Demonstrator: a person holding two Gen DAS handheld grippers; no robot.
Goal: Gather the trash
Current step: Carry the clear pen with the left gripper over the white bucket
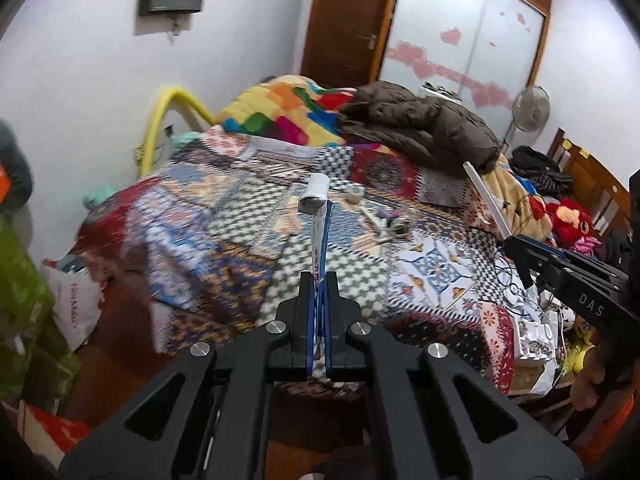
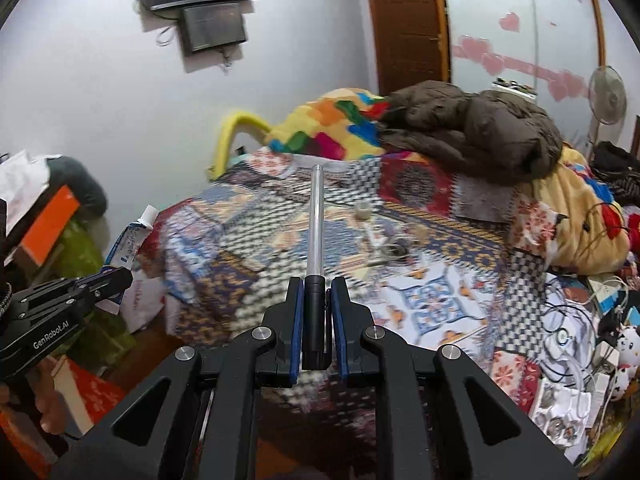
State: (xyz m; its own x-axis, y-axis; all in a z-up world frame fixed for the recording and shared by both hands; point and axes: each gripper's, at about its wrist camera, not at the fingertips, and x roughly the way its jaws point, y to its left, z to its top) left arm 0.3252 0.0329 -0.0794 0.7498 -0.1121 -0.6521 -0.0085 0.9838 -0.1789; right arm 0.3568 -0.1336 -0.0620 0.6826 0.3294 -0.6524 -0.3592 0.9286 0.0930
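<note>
My left gripper [image 1: 319,284] is pinching the flat tail of a toothpaste tube [image 1: 318,216], jaws nearly closed on it, the white cap end sticking up over the patchwork bedspread [image 1: 224,216]. My right gripper [image 2: 316,284] is clamping the black handle of a silvery rod [image 2: 316,216], jaws snug against it. Only the right view is showing the tube's blue print side [image 2: 130,242]; the lettering is too blurred to read. "GenRobot.AI" is reading on the left gripper there, "DAS" on the right gripper [image 1: 528,276] in the left view. A tape roll [image 1: 355,193] is lying on the bedspread.
</note>
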